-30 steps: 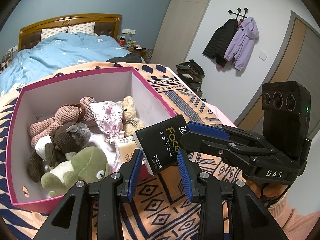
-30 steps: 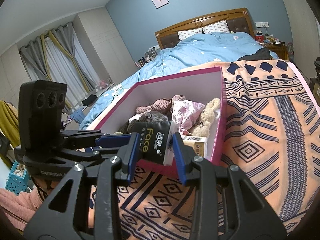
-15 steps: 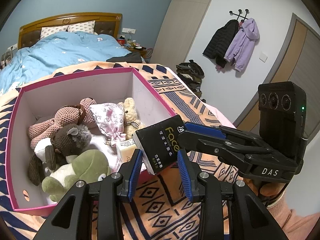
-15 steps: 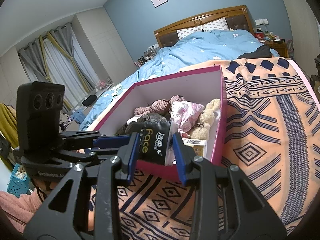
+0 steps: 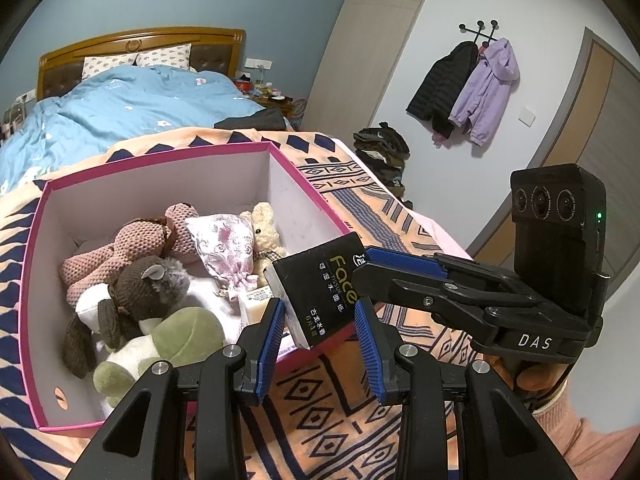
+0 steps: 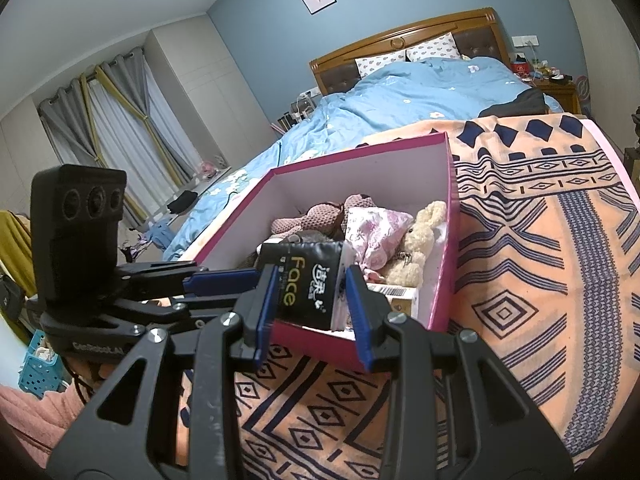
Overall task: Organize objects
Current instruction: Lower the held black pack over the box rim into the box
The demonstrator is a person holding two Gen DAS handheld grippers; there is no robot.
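Both the left gripper (image 5: 319, 318) and the right gripper (image 6: 311, 288) are clamped on the black tissue pack (image 5: 320, 296), held just over the pink box's (image 5: 36, 280) near corner, so lowering it inside and releasing seems next.

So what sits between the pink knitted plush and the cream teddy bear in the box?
A pink floral drawstring pouch lies between the pink knitted plush and the cream teddy bear, touching both. It shows in both wrist views, most clearly the left.

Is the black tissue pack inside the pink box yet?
No. The tissue pack hangs over the pink box near rim, between both grippers.
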